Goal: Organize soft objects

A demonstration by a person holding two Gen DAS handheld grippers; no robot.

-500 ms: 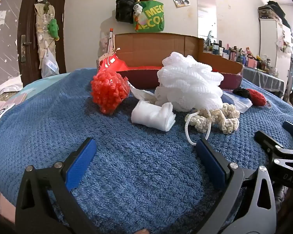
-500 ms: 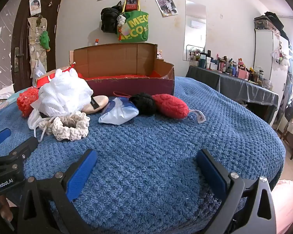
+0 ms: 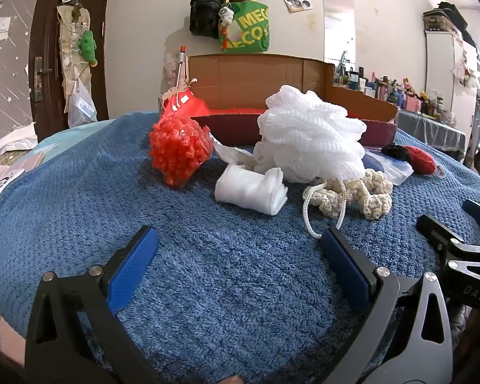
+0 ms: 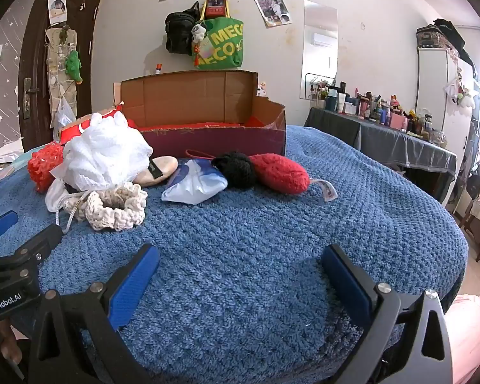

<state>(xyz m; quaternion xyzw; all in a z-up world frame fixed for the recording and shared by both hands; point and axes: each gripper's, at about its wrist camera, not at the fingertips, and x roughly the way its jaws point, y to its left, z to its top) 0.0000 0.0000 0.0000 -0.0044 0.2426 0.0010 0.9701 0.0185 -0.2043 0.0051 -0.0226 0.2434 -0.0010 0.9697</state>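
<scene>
Soft objects — white mesh pouf (image 3: 310, 137), folded white cloth (image 3: 251, 188) — lie before the cardboard box (image 3: 272, 76); left claw (image 3: 236, 265) and right claw (image 4: 240, 275), both released, should take the near cloth first.

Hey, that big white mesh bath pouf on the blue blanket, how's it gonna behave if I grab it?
The white mesh pouf looks airy and ruffled, so it is probably very light and will squash between the pads. Its white cord loop trails over the cream crochet piece, so lifting may drag that along. Being roundish, it could roll if pushed.
</scene>
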